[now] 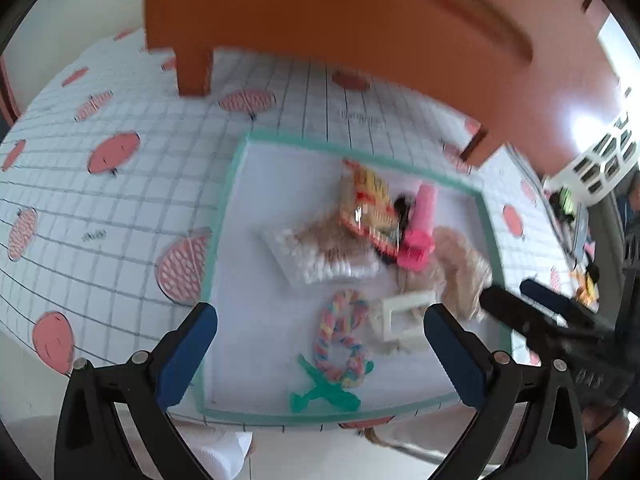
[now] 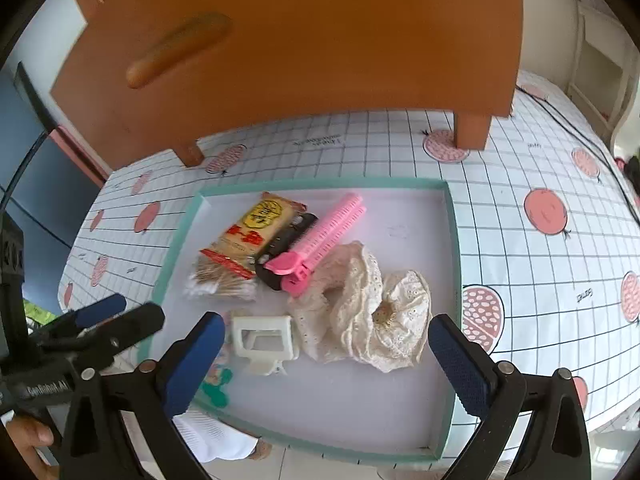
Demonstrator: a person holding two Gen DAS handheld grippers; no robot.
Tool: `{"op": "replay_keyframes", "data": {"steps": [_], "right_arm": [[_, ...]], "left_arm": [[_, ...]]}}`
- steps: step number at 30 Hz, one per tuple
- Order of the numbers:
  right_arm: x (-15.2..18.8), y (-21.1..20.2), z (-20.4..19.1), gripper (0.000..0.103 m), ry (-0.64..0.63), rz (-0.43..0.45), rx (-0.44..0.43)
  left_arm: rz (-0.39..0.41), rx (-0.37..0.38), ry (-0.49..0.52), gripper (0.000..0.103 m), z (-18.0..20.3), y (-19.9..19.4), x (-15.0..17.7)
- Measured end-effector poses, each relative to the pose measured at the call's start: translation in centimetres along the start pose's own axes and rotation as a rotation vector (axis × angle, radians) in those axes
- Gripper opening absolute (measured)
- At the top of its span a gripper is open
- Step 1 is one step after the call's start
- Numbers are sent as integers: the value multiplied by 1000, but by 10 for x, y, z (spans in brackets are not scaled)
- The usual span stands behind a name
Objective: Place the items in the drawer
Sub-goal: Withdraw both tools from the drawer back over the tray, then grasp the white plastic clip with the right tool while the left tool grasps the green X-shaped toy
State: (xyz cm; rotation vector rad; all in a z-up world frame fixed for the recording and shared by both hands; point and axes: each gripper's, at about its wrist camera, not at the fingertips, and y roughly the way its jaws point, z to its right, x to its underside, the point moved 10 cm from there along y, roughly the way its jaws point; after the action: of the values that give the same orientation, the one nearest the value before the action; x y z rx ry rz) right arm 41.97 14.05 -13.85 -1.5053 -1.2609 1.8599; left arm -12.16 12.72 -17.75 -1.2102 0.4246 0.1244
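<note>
Hovering nearest each camera, both grippers stand with fingers spread wide and nothing between them. Left gripper [image 1: 320,354]: black frame, blue pads [image 1: 188,354], poised over the near-left part of a shallow white tray with a teal rim [image 1: 224,216]. Right gripper [image 2: 326,362]: same build, blue pads [image 2: 460,364], poised over the tray's near edge; in the left wrist view it enters from the right, with its fingertips near the tray's right rim.

Just beyond the left gripper, a green plastic cross-shaped piece [image 1: 324,394] lies near the front rim, touching a pastel braided rope ring [image 1: 340,340]. Beside the ring sits a white rectangular plastic hair claw [image 2: 266,340], and to its right a crumpled cream lace fabric piece [image 2: 368,308], which the claw touches.

Farther in, a clear packet of cotton swabs [image 2: 224,286] lies under a yellow-and-red printed snack packet [image 2: 252,232]. Against that packet rests a black oblong object [image 2: 286,246], partly covered by a long pink plastic clip [image 2: 320,240] whose hinged end overlaps the lace.

All these items remain in the tray. The tray rests on a table covered by a white grid-patterned cloth with pink fruit prints [image 2: 540,152].

Beyond the tray, an orange wooden drawer unit on short legs [image 2: 320,40] stands on the cloth; its front carries a long wooden handle [image 2: 180,48] and appears closed. The left wrist view is motion-blurred, so fine detail there cannot be told.
</note>
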Motion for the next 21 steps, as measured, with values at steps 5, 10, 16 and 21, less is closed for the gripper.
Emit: {"op": "replay_keyframes", "data": {"steps": [5,10,16,21], "right_arm": [[7,18,16,94,67,-50,21],[11,27,18,80,58,-77,36],[13,28,24,70,67,-81,45],[11,20,-2,70,4,-51,-11]], "left_arm": [[-101,-1,27,103,6,17,20],[-126,-1,52,103,12,25,27],[-155,4,46,103,8,24,35],[-209,-16,67,102,9,29,46]]}}
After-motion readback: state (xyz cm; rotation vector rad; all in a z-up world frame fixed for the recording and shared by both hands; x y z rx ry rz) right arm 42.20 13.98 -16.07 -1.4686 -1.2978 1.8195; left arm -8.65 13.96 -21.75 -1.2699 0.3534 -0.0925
